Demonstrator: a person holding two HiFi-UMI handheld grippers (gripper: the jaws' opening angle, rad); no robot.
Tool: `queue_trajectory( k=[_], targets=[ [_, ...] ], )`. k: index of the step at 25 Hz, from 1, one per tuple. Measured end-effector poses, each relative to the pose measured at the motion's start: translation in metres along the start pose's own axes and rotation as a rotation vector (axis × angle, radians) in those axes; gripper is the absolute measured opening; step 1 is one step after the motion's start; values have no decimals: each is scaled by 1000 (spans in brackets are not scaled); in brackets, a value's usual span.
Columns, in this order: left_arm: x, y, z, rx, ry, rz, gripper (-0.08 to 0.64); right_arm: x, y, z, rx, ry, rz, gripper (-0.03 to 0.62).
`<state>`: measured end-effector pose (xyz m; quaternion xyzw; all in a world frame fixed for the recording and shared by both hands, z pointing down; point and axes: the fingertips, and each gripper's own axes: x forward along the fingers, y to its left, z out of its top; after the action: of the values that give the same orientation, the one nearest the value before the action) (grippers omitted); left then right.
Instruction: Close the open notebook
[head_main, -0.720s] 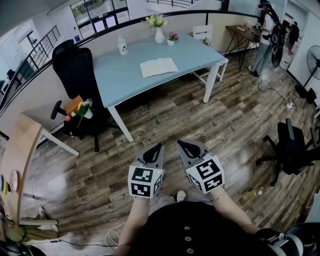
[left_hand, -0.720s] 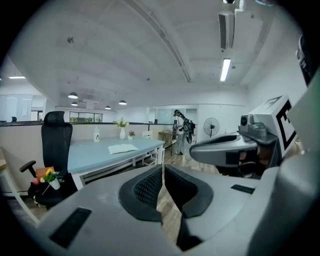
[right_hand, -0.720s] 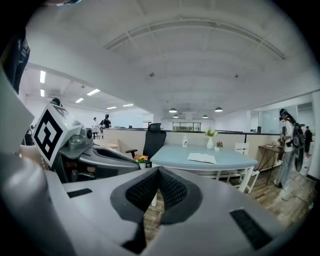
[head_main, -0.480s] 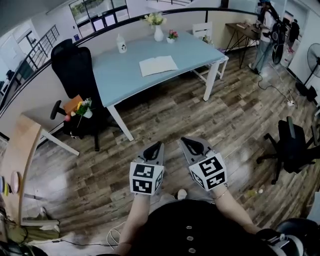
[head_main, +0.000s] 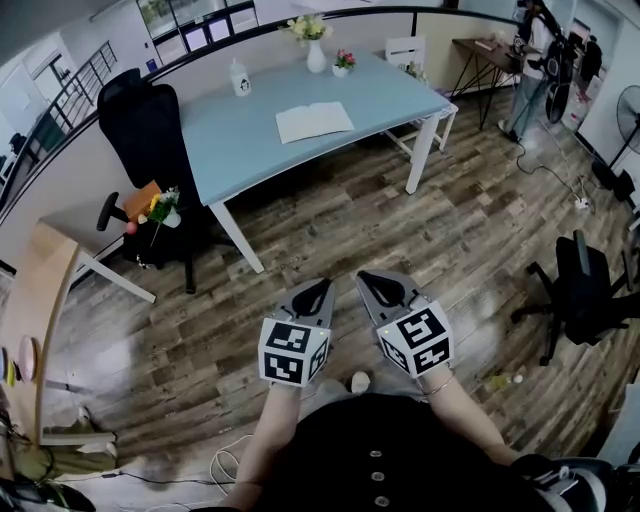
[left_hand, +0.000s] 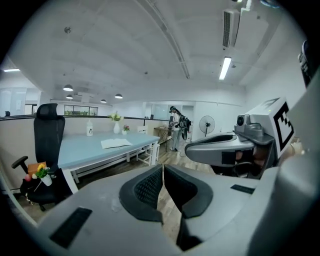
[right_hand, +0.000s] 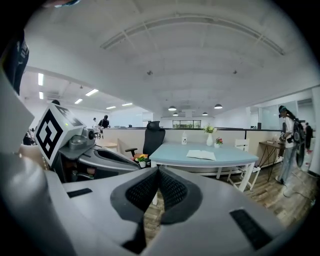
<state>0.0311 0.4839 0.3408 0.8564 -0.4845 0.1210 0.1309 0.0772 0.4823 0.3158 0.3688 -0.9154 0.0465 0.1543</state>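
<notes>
An open notebook (head_main: 314, 121) with pale pages lies flat on the light blue table (head_main: 250, 150) far ahead of me; it also shows small in the left gripper view (left_hand: 116, 143) and the right gripper view (right_hand: 201, 155). My left gripper (head_main: 314, 290) and right gripper (head_main: 374, 283) hang side by side over the wooden floor, well short of the table. Both have their jaws shut with nothing between them, as each gripper view shows (left_hand: 162, 176) (right_hand: 156, 179).
A black office chair (head_main: 140, 130) stands at the table's left end, with a small flower pot (head_main: 164, 210) beside it. A white bottle (head_main: 239, 78) and two flower vases (head_main: 316, 52) sit at the table's far edge. Another black chair (head_main: 585, 290) is right; a person (head_main: 532, 60) stands far right.
The table and notebook sit slightly higher and nearer in the head view; both grippers stay shut, side by side.
</notes>
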Motion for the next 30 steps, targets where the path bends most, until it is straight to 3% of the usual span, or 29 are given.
queue_trajectory(
  k=[3,8,10,13,17,30],
  targets=[
    [1,0,8,-10,-44,-13,20,-2,-5,5,-8,-33,6,2],
    [12,3,16,-19,-71,28,25,0,-21,3,-10,-31,-8,9],
    [17,3,17,-18,-63,39,33,-1,-28,4,-9,-36,-9,91],
    [24,4,20,-15,-63,57,125,-1,-39,9,-13,-54,-3,97],
    [31,6,26,-20,-81,76,161,2,-47,9,-24,-60,23,169],
    [52,1,20,-41,-71,79,164,8,-68,-7,12,-50,59,195]
  ],
)
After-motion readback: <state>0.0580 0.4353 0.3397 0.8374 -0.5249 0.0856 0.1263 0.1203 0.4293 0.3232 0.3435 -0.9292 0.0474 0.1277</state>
